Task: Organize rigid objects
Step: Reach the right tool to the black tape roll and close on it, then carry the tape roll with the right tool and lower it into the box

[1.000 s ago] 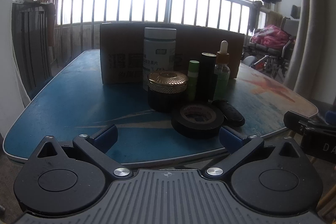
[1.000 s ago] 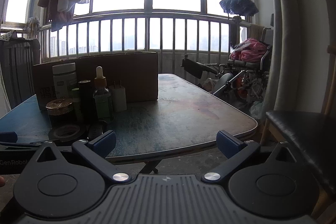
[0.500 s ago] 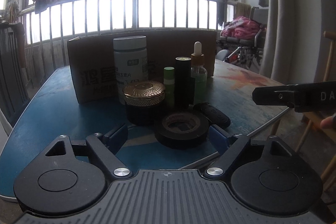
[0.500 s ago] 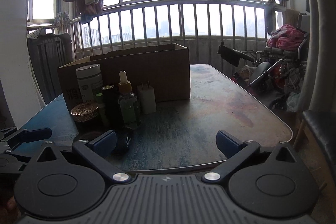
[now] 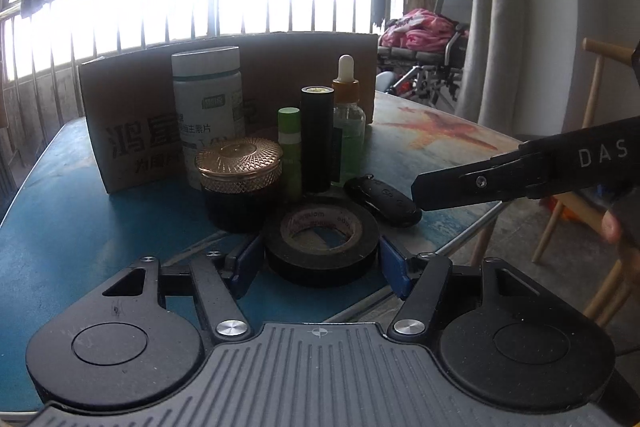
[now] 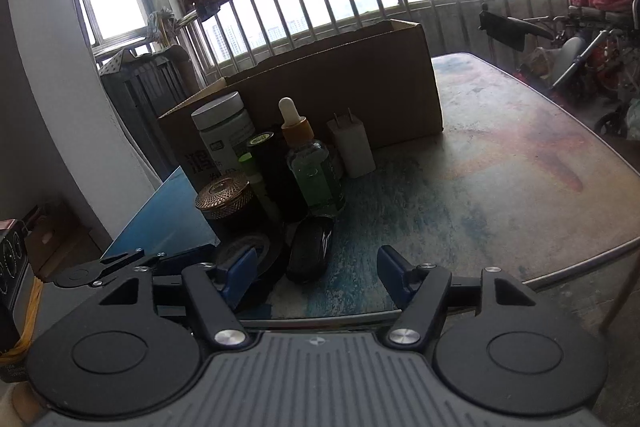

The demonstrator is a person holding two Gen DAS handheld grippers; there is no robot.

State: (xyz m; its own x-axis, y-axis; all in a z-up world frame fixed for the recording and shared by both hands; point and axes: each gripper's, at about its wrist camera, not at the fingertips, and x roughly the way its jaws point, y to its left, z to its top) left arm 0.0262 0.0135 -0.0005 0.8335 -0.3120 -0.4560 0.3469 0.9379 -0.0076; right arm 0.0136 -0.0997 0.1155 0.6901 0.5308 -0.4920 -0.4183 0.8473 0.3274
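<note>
Left wrist view: my left gripper closes its fingers around the black tape roll at lower centre, not yet pressing. Right gripper closes near the key fob, unclamped. Cardboard box awaits; nothing visibly packed.

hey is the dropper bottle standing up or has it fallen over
Standing upright. The dropper bottle sits on its base on the table, white bulb pointing up, beside the tall black tube; the right wrist view agrees.

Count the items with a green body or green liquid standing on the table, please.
2: the small green tube beside the black cylinder, and the dropper bottle behind it. Others may be hidden.
</note>
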